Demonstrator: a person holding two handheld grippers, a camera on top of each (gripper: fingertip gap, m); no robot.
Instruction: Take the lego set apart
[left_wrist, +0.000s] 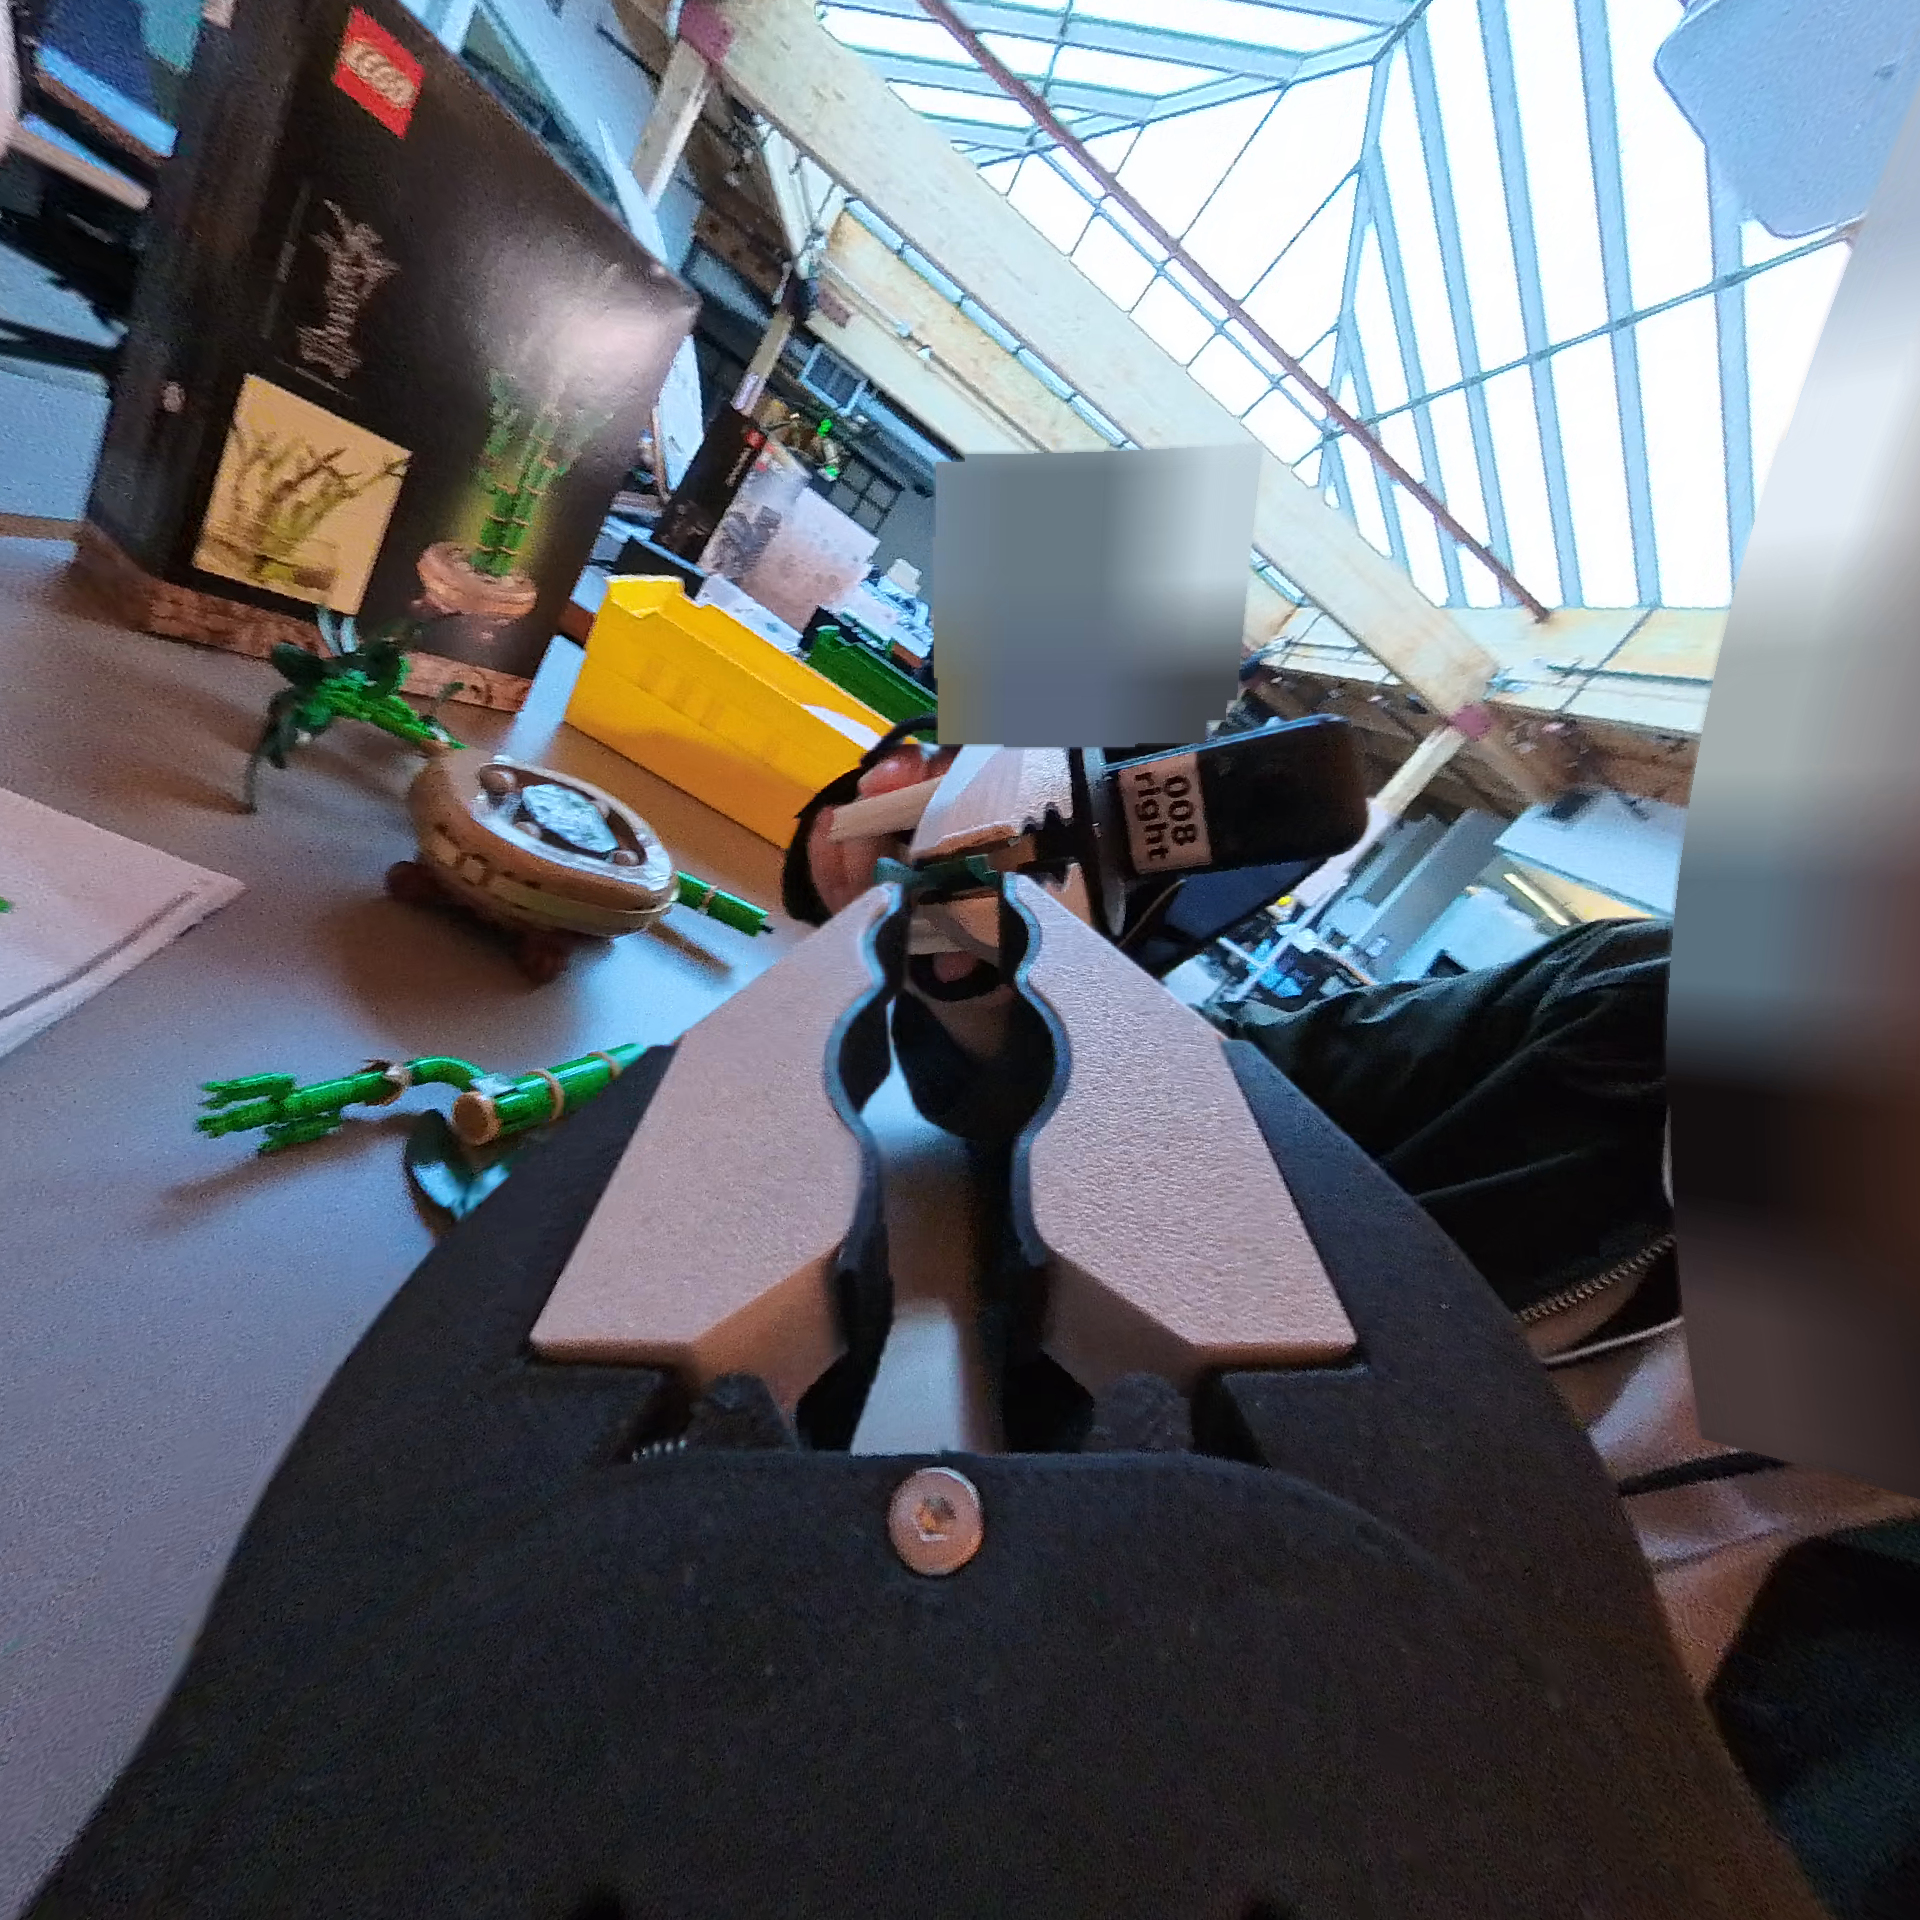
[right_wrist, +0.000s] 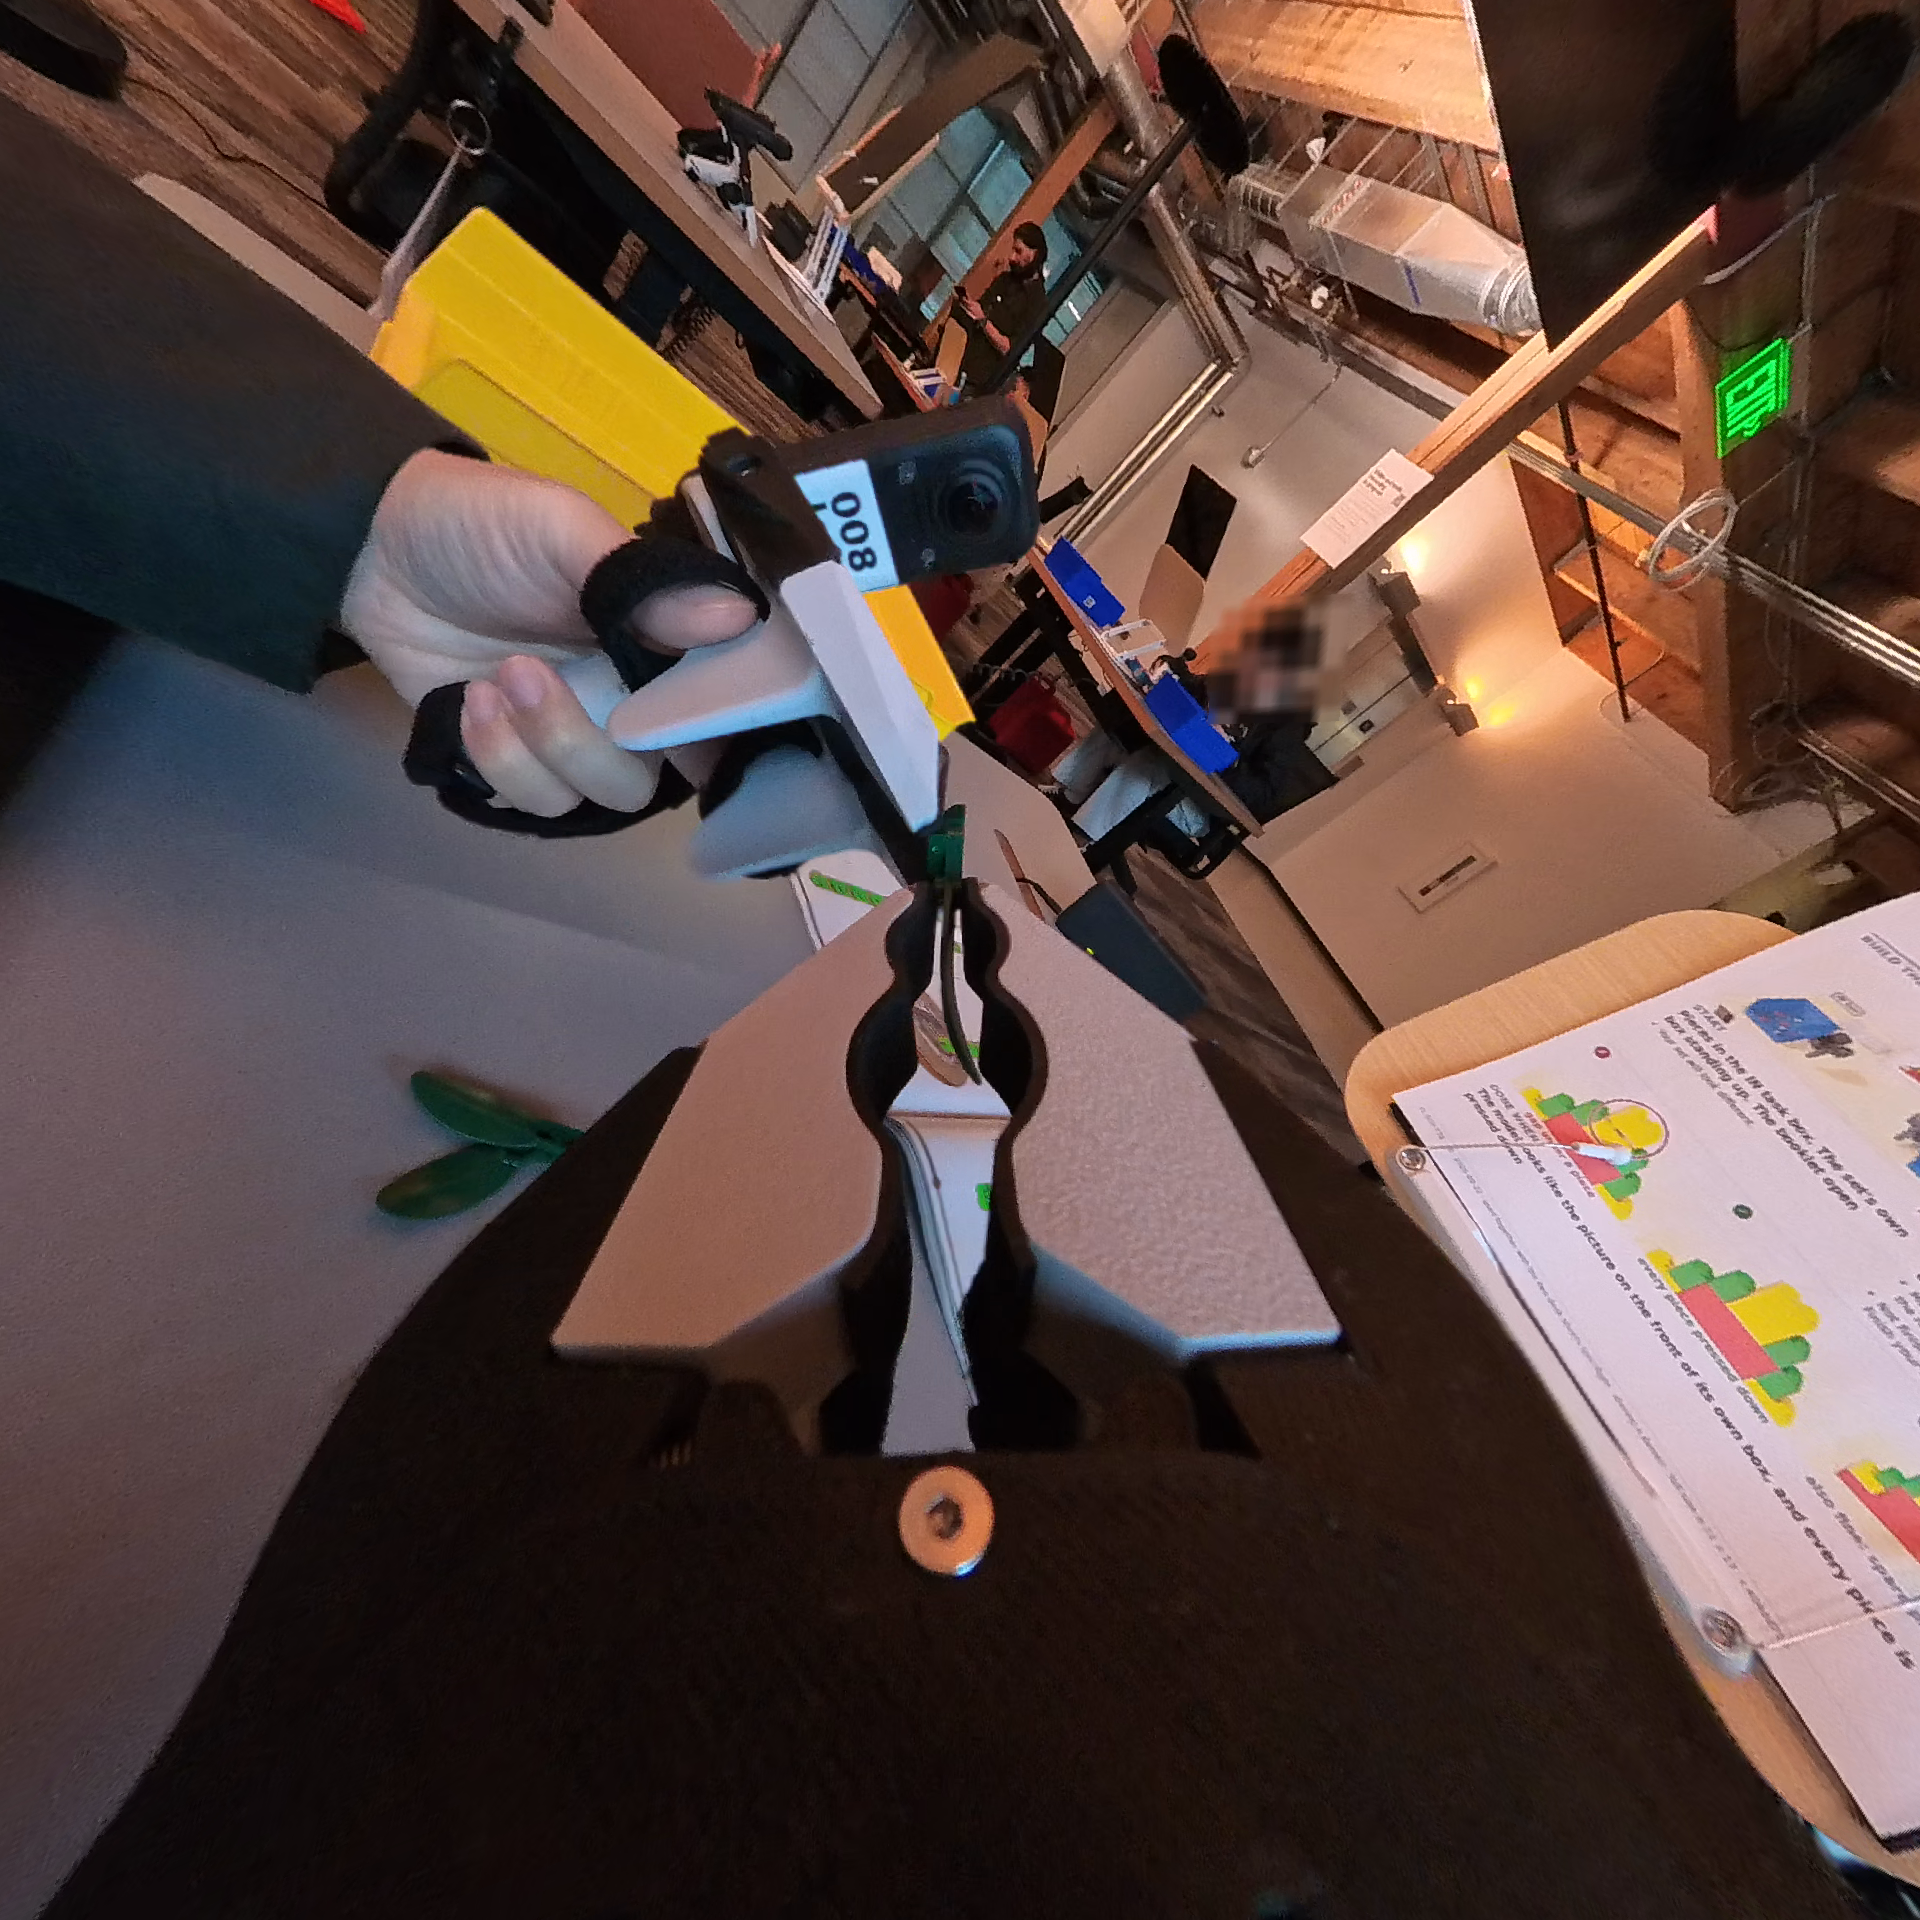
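Beside the yellow bin (left_wrist: 717, 717), contents hidden, both grippers' fingers pinch one green piece (right_wrist: 945, 847).

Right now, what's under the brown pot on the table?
The brown pot sits on dark red-brown feet, seen at its front edge and left side. A green bamboo segment pokes out from behind its right side. The table beneath the pot's middle is hidden.

Open-plan workshop — skylights (left_wrist: 1299, 208), timber beams (left_wrist: 1039, 260), desks (right_wrist: 707, 208).
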